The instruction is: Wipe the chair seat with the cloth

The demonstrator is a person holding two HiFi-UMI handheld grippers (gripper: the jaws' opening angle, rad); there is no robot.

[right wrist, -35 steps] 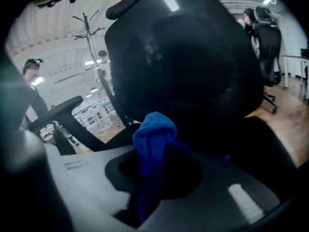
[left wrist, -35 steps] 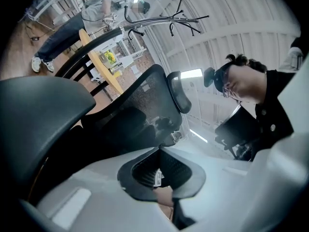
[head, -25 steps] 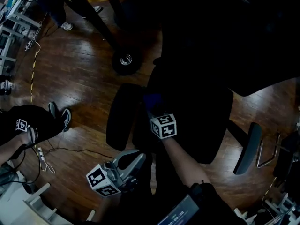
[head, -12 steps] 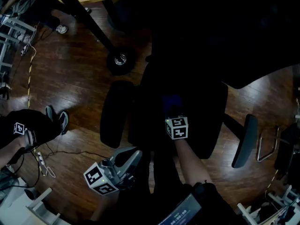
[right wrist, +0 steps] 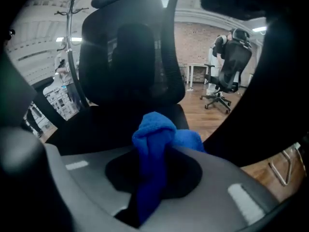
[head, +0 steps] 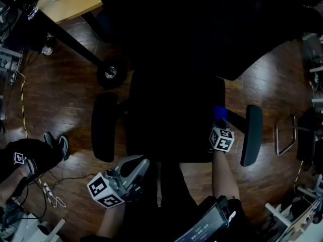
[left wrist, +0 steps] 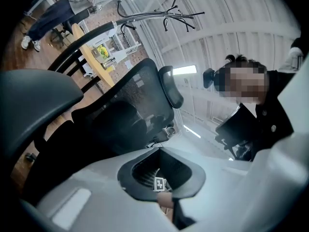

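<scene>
The black chair seat (head: 169, 117) fills the middle of the head view, with an armrest on each side. My right gripper (head: 220, 130) sits at the seat's right edge, beside the right armrest (head: 251, 134), shut on a blue cloth (head: 220, 113). In the right gripper view the cloth (right wrist: 153, 141) bunches up out of the right gripper (right wrist: 152, 173), before the seat (right wrist: 96, 127) and the mesh backrest (right wrist: 130, 52). My left gripper (head: 132, 169) hangs off the seat's front left corner, jaws together and holding nothing. The left gripper (left wrist: 161, 178) points up past the chair.
Dark wood floor surrounds the chair. A yellow-topped table (head: 70, 4) and a black caster (head: 110, 72) lie at the upper left. Another person's shoes (head: 55, 145) are at the left. A metal frame (head: 287, 135) stands right. A coat rack (left wrist: 159, 18) and another office chair (right wrist: 227, 66) show.
My right gripper has carried the blue cloth across the seat from its front left to its right edge by the armrest. The left gripper has stayed near the front left corner.
</scene>
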